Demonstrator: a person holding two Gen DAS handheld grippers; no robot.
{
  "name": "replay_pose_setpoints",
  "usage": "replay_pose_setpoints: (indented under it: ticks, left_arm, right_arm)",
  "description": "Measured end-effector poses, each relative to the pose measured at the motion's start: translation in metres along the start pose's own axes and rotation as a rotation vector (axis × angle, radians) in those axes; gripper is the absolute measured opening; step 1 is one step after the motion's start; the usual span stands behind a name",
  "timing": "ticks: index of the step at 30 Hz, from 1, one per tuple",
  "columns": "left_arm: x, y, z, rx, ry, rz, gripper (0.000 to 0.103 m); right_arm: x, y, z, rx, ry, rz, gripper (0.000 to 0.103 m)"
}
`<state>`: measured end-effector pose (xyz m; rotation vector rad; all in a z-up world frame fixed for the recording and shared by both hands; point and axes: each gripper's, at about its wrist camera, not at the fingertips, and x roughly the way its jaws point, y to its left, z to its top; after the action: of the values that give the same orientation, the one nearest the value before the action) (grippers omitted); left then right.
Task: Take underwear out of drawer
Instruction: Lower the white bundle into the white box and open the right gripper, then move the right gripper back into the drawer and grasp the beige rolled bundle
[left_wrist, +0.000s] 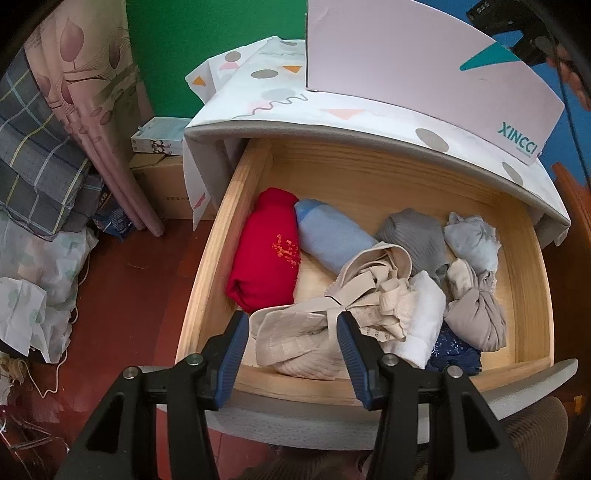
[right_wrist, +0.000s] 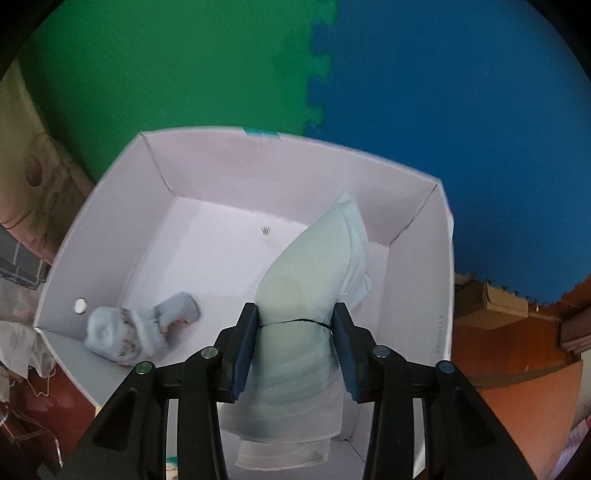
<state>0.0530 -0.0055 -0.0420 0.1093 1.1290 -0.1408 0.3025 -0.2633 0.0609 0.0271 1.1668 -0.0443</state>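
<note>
The wooden drawer (left_wrist: 207, 277) stands pulled out, with rolled and knotted underwear inside: red (left_wrist: 266, 251), light blue (left_wrist: 332, 236), grey (left_wrist: 413, 232), several more to the right. My left gripper (left_wrist: 293, 332) hangs over the drawer's front, its blue pads against the sides of a beige ribbed piece (left_wrist: 295, 354). My right gripper (right_wrist: 295, 325) is over the open pale pink box (right_wrist: 110, 221), its pads pressed on a pale mint folded piece (right_wrist: 314, 258) that hangs down into the box. A light blue patterned roll (right_wrist: 125, 336) lies on the box floor at the left.
The pink box (left_wrist: 406, 55) sits on the cabinet's patterned cover (left_wrist: 280, 99), above the drawer. Curtains (left_wrist: 92, 92), cardboard boxes (left_wrist: 166, 184) and crumpled cloth (left_wrist: 37, 288) crowd the red floor at the left. Green and blue foam mats (right_wrist: 332, 74) line the wall behind.
</note>
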Motion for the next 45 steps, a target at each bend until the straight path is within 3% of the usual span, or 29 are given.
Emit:
replay_pose_setpoints:
  ticks: [5,10,16,20,28,31,33,39,45]
  left_arm:
    - [0.0,-0.001,0.0,0.0,0.001,0.0,0.051]
    - [0.001,-0.001,0.0,-0.008,0.002,-0.005,0.051]
    - [0.0,0.002,-0.001,-0.018,0.005,-0.012,0.051]
    - [0.002,0.004,-0.001,-0.025,0.019,-0.035,0.051]
    - [0.007,0.011,-0.001,-0.049,0.042,-0.048,0.051]
    - [0.007,0.014,-0.002,-0.061,0.042,-0.056,0.051]
    - [0.007,0.015,-0.002,-0.064,0.044,-0.062,0.051]
    - [0.01,0.015,-0.001,-0.07,0.055,-0.087,0.051]
    - [0.012,0.019,0.0,-0.086,0.07,-0.118,0.051]
  right_arm:
    - [0.002,-0.006,-0.004,0.009,-0.002,0.003,0.043]
    - [-0.033,-0.002,-0.019,0.0,-0.037,0.035,0.046]
    - [-0.086,0.014,-0.078,-0.094,-0.006,0.102,0.046]
    - [-0.093,0.024,-0.128,-0.117,0.064,0.147,0.046]
    - [-0.031,0.037,-0.203,-0.078,0.254,0.16,0.047]
    - [0.003,0.039,-0.22,-0.032,0.323,0.157,0.056]
    - [0.024,0.041,-0.227,0.011,0.357,0.146,0.065]
    - [0.073,0.04,-0.235,0.135,0.431,0.145,0.073]
    - [0.109,0.044,-0.237,0.158,0.446,0.102,0.073]
